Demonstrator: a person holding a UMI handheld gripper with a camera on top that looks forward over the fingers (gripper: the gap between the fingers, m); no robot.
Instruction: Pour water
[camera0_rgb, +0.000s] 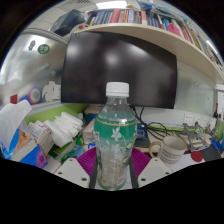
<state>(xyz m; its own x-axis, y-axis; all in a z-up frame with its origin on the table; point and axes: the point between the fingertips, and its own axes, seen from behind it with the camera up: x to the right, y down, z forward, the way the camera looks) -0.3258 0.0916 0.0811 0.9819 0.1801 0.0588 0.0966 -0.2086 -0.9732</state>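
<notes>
A clear plastic water bottle (116, 135) with a white cap and a green label stands upright between my fingers, filling the middle of the gripper view. My gripper (114, 172) is shut on its lower body; the magenta pads (88, 160) touch the bottle on both sides. The water level is hard to make out through the plastic. The bottle's base is hidden low between the fingers.
A dark monitor (118, 68) stands right behind the bottle, under a bookshelf (140, 18). Boxes and packets (30, 135) crowd the desk to the left. A white cup (175, 148), cables and small items lie to the right.
</notes>
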